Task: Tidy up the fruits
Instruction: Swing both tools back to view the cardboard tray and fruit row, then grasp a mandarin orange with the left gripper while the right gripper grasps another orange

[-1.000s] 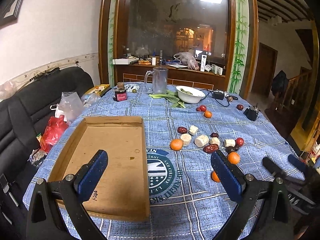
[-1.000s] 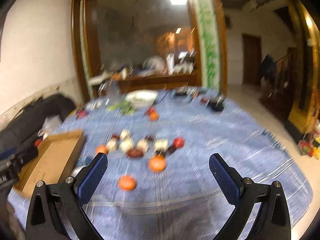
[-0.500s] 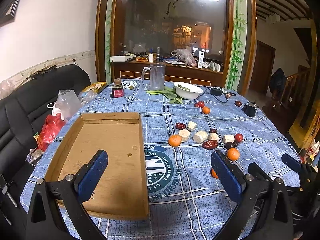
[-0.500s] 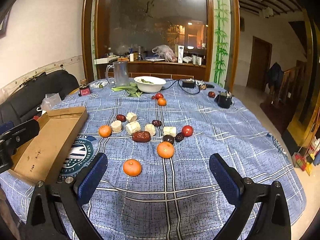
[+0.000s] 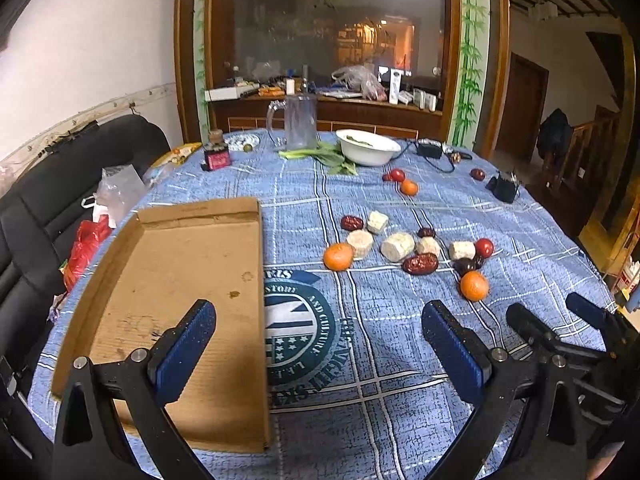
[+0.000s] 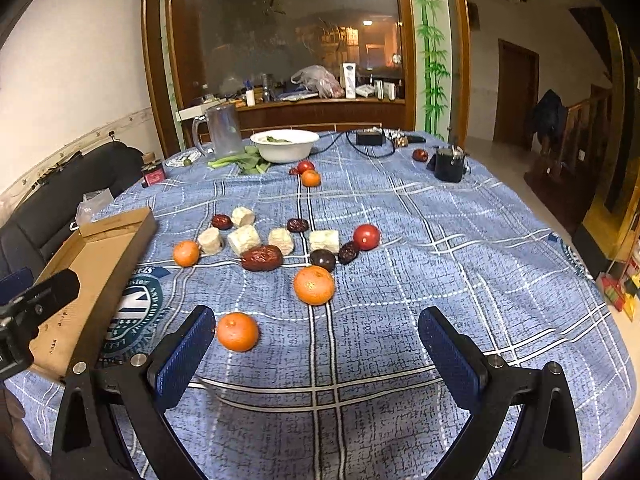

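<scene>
On blue checked tablecloth (image 6: 440, 240); scattered fruit (image 6: 314, 285)

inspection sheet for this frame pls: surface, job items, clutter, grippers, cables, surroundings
Surface: round table under a blue plaid tablecloth.
Job's things: empty cardboard tray at the table's left; oranges, red dates, pale cut chunks and a tomato loose mid-table, none in the tray.
Clutter: white bowl, greens, glass mug, small jar, black cup.
Grippers: left gripper open, empty; right gripper open, empty, nearest orange by its left finger.
Cables: black adapter and cord at the far edge.
Surroundings: black sofa, wooden sideboard.
</scene>
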The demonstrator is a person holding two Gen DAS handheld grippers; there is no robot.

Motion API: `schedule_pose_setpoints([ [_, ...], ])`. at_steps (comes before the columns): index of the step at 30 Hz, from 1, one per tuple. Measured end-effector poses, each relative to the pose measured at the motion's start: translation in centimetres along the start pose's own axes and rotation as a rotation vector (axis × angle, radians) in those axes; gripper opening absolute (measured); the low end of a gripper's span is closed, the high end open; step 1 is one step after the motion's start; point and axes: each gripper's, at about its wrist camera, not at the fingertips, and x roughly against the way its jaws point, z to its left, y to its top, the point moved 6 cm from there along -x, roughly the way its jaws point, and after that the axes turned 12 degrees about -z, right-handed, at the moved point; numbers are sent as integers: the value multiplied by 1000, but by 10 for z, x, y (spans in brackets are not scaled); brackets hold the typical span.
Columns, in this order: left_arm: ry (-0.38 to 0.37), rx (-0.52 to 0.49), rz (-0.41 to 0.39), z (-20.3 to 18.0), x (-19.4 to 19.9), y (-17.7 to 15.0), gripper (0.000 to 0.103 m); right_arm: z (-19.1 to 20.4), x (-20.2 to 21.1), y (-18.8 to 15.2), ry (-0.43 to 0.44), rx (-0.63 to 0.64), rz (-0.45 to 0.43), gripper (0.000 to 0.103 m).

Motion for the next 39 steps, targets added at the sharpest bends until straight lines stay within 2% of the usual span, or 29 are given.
schedule_pose_setpoints([
  [9, -61, 22, 102, -16, -36, -14, 103, -47, -26, 14, -50, -62, 41, 102],
  [15, -166, -4, 149, -48, -50, -23, 102, -48, -44, 10, -15, -59, 89, 102],
  [17, -206, -12, 167, -60, -54, -27, 89, -45, -51, 11, 5, -48, 103, 98],
  [20, -277, -8, 223, -75, -62, -36, 72, -37, -65, 12, 47, -37, 143, 79],
  [22, -312, 4, 266, -83, -71, -42, 66, -34, -79, 9, 88, -54, 191, 71],
  [28, -356, 10, 305, -93, -86, -49, 65, -24, -105, -3, 172, -101, 287, 69],
  [31, -369, 13, 336, -97, -93, -53, 63, -19, -110, -5, 199, -114, 305, 69],
  [34, -361, -15, 332, -102, -94, -52, 62, -15, -113, -5, 204, -98, 310, 69],
  [36, -348, -41, 327, -104, -92, -53, 50, -9, -114, -8, 214, -85, 321, 66],
  [37, -343, -51, 325, -104, -92, -54, 33, -6, -114, -9, 230, -81, 327, 61],
  [39, -347, -41, 322, -103, -91, -54, 32, 3, -112, -12, 265, -70, 335, 44],
])
